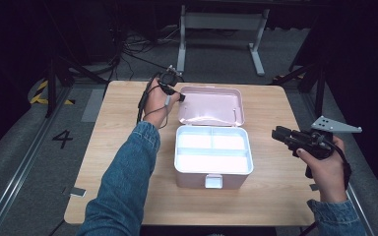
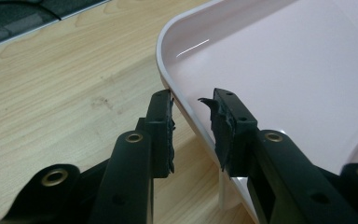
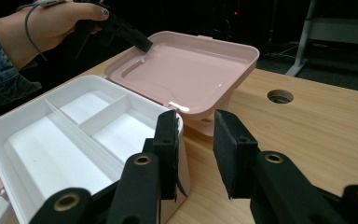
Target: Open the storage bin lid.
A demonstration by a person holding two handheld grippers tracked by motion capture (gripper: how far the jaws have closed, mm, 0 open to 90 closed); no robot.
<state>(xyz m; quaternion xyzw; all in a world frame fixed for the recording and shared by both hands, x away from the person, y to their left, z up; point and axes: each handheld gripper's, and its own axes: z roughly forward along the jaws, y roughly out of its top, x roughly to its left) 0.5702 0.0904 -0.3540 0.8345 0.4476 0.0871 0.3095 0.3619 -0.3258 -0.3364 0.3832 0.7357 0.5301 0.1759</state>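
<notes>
A pink box (image 1: 192, 179) with a white divided tray inside stands open in the middle of the wooden table (image 1: 118, 118). Its pink lid (image 1: 211, 105) lies back behind it. My left gripper (image 1: 179, 97) is at the lid's far left corner. In the left gripper view the left gripper (image 2: 193, 126) straddles the rim of the lid (image 2: 284, 70), one pad outside and one inside, shut on it. My right gripper (image 1: 275, 133) hovers to the right of the box. In its own view the right gripper (image 3: 196, 144) is open and empty, with the box (image 3: 9, 126) and the lid (image 3: 191, 70) ahead.
A white latch (image 1: 213, 181) sticks out of the box's front wall. A round hole (image 3: 280, 96) is in the tabletop beyond the lid. Bare wood lies left and right of the box. A white desk frame (image 1: 221, 22) and cables stand on the floor behind the table.
</notes>
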